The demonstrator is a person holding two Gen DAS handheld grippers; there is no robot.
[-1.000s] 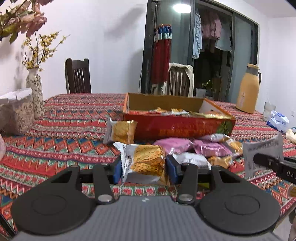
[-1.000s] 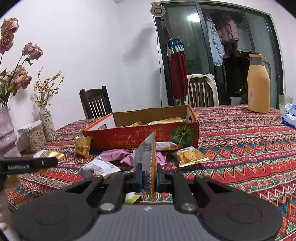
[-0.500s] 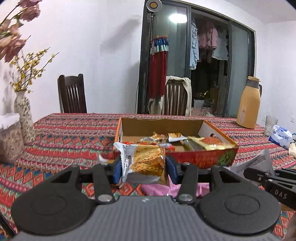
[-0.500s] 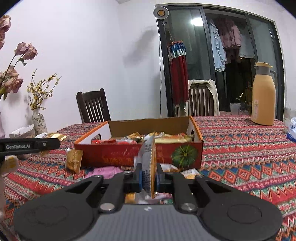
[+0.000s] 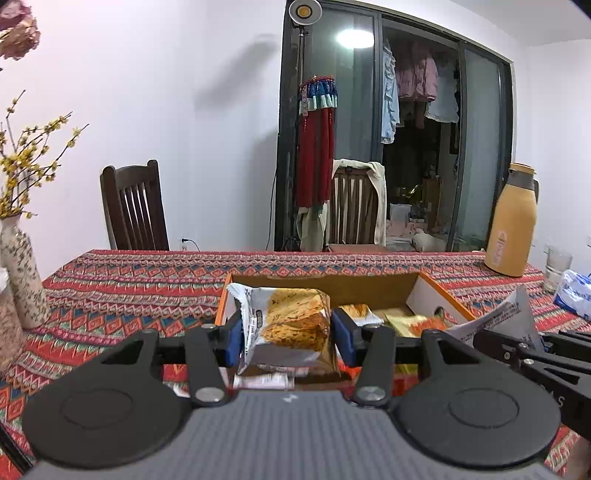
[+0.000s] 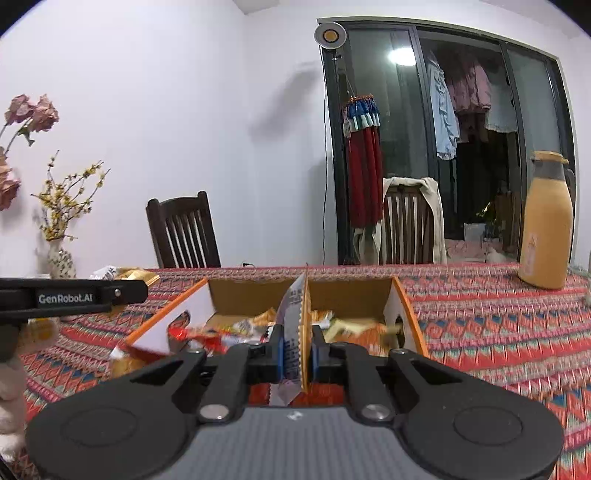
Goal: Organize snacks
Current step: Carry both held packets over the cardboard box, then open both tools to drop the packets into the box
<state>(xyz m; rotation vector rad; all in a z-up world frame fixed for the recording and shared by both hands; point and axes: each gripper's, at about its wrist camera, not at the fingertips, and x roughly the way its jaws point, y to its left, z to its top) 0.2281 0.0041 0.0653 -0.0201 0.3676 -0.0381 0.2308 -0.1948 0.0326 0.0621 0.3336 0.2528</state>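
Patterned tablecloth [image 5: 147, 291], snack box [image 6: 406, 314] ahead, left fingers [image 5: 341, 332] pinching biscuit packet [image 5: 288, 325], right fingers [image 6: 279, 354] clamping flat packet [image 6: 295, 325].

- Patterned red tablecloth [image 5: 155, 291] over the whole table.
- Dark wooden chair [image 5: 135, 206] behind the far edge, against the white wall.
- Second chair [image 5: 354, 210] with a pale cloth draped on it, before the glass door.
- Orange thermos jug [image 5: 511, 225] upright on the right side.
- Drinking glass [image 5: 557, 266] just beside the jug.
- Speckled vase [image 5: 22, 280] with yellow-flowered branches on the left.
- Round lamp [image 6: 330, 35] high on a stand.
- Clothes [image 6: 465, 92] hanging behind the glass.
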